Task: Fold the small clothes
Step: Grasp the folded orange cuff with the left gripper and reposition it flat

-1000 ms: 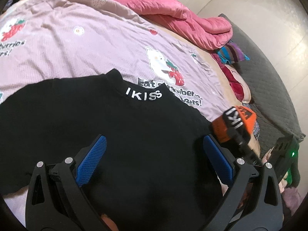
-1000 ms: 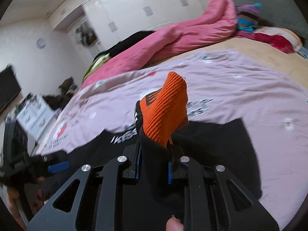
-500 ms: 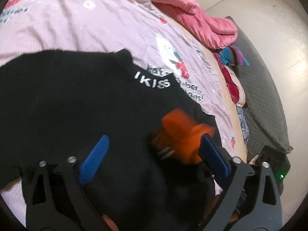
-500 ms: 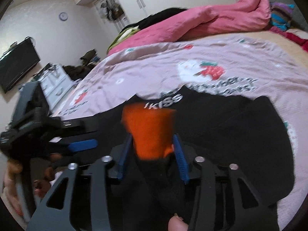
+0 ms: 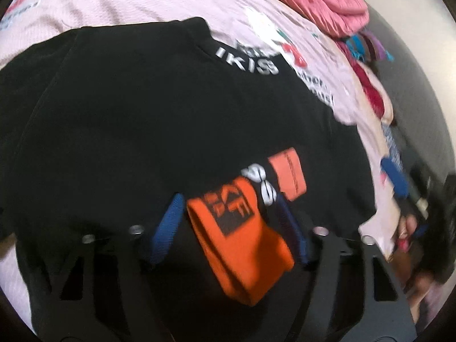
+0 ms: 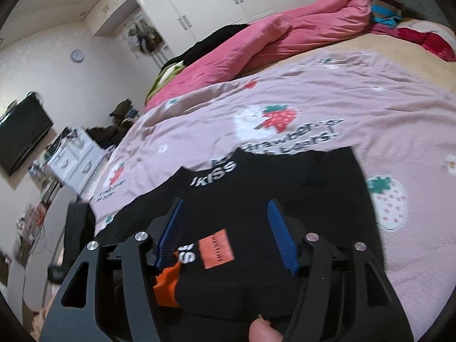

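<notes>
Jaws: left gripper (image 5: 230, 222) closing round orange ribbed cuff (image 5: 242, 245), pads apart | right gripper (image 6: 225, 235) opening, cuff released | black knit garment (image 5: 142, 119) flat on pink strawberry-print bedspread (image 6: 370, 108)

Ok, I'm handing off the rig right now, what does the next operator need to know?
Left gripper: jaws closing around the orange ribbed cuff of the black knit garment's sleeve; pads not clearly pressing yet.
Right gripper: jaws opening, nothing gripped; the sleeve's orange patch lies between them.
The black knit garment with white lettering lies spread on the pink strawberry-print bedspread.
Done: this sleeve is laid in over the body.
Left: the remaining folds; the other sleeve's state cannot be judged from these views.
</notes>
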`<action>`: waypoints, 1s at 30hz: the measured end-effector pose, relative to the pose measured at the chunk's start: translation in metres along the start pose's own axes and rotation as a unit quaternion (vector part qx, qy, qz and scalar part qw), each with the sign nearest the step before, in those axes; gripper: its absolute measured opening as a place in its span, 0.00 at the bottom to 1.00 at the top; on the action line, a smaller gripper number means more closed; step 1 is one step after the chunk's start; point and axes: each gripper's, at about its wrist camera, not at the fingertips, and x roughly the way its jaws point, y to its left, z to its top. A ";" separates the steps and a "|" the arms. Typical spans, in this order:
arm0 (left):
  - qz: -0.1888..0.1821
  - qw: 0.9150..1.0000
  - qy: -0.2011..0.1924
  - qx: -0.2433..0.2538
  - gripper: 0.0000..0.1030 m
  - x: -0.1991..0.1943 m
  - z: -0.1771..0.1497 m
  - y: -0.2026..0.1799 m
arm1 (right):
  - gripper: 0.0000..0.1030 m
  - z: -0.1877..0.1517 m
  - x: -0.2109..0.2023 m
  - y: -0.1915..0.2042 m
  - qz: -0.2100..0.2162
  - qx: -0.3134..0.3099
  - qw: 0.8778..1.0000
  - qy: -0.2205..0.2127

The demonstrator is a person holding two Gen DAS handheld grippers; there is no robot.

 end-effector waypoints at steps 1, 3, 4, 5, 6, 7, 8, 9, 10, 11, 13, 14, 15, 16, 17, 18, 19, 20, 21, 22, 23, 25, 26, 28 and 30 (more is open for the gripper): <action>0.004 1.000 0.000 0.005 0.38 -0.001 -0.004 -0.002 | 0.59 0.000 -0.002 -0.003 -0.004 0.002 1.000 -0.003; 0.009 1.000 -0.008 0.017 0.18 -0.003 -0.005 -0.005 | 0.59 0.001 -0.010 -0.011 -0.016 0.010 1.000 -0.010; 0.005 1.000 -0.011 0.019 0.12 -0.003 -0.003 -0.006 | 0.59 0.002 -0.012 -0.013 -0.018 0.012 1.000 -0.012; -0.006 1.000 -0.015 0.016 0.10 -0.004 -0.002 -0.006 | 0.59 0.002 -0.016 -0.017 -0.023 0.016 0.999 -0.016; -0.008 1.000 -0.022 0.017 0.08 -0.006 -0.001 -0.007 | 0.59 0.002 -0.020 -0.022 -0.031 0.020 0.999 -0.021; -0.007 0.999 -0.035 0.027 0.07 -0.012 0.000 -0.011 | 0.59 0.003 -0.023 -0.025 -0.037 0.023 0.999 -0.024; -0.003 0.998 -0.044 0.035 0.07 -0.016 0.000 -0.014 | 0.59 0.004 -0.028 -0.031 -0.044 0.026 0.998 -0.029; -0.001 0.997 -0.059 0.046 0.07 -0.025 0.000 -0.019 | 0.59 0.005 -0.031 -0.035 -0.051 0.030 0.998 -0.033; -0.002 0.996 -0.074 0.054 0.07 -0.035 0.001 -0.022 | 0.59 0.006 -0.033 -0.038 -0.055 0.033 0.997 -0.035; -0.004 0.995 -0.085 0.058 0.07 -0.043 0.002 -0.023 | 0.59 0.007 -0.037 -0.043 -0.062 0.036 0.997 -0.040; -0.007 0.991 -0.118 0.064 0.07 -0.068 0.004 -0.026 | 0.59 0.009 -0.041 -0.049 -0.071 0.040 0.996 -0.045; -0.007 0.990 -0.128 0.065 0.07 -0.075 0.007 -0.029 | 0.59 0.010 -0.042 -0.050 -0.073 0.041 0.995 -0.046; -0.008 0.988 -0.140 0.064 0.07 -0.085 0.008 -0.029 | 0.59 0.010 -0.042 -0.052 -0.075 0.043 0.995 -0.045; -0.009 0.987 -0.146 0.063 0.07 -0.090 0.010 -0.029 | 0.59 0.009 -0.042 -0.053 -0.076 0.044 0.995 -0.045; -0.010 0.986 -0.153 0.060 0.07 -0.098 0.011 -0.026 | 0.59 0.009 -0.042 -0.053 -0.077 0.044 0.995 -0.044; -0.009 0.986 -0.155 0.057 0.07 -0.102 0.011 -0.022 | 0.59 0.008 -0.041 -0.053 -0.079 0.044 0.995 -0.042; -0.006 0.986 -0.156 0.052 0.07 -0.105 0.012 -0.016 | 0.59 0.008 -0.039 -0.052 -0.082 0.041 0.995 -0.038; -0.004 0.987 -0.153 0.047 0.07 -0.106 0.013 -0.011 | 0.59 0.007 -0.037 -0.050 -0.085 0.036 0.995 -0.037; 0.000 0.988 -0.151 0.042 0.07 -0.104 0.013 -0.007 | 0.59 0.006 -0.035 -0.048 -0.089 0.029 0.995 -0.034; 0.006 0.989 -0.146 0.036 0.07 -0.102 0.014 -0.002 | 0.59 0.005 -0.033 -0.046 -0.093 0.022 0.995 -0.030; 0.011 0.989 -0.141 0.032 0.07 -0.100 0.013 0.000 | 0.59 0.004 -0.030 -0.043 -0.099 0.014 0.995 -0.026; 0.017 0.991 -0.129 0.021 0.07 -0.094 0.013 0.007 | 0.59 0.002 -0.023 -0.037 -0.109 -0.003 0.994 -0.015; 0.019 0.992 -0.126 0.019 0.07 -0.093 0.013 0.009 | 0.59 0.000 -0.020 -0.035 -0.113 -0.010 0.993 -0.010; 0.024 0.992 -0.123 0.015 0.07 -0.091 0.013 0.013 | 0.59 -0.002 -0.015 -0.032 -0.114 -0.021 0.993 -0.002; 0.029 0.992 -0.121 0.013 0.07 -0.091 0.014 0.017 | 0.59 -0.005 -0.008 -0.027 -0.112 -0.032 0.993 0.010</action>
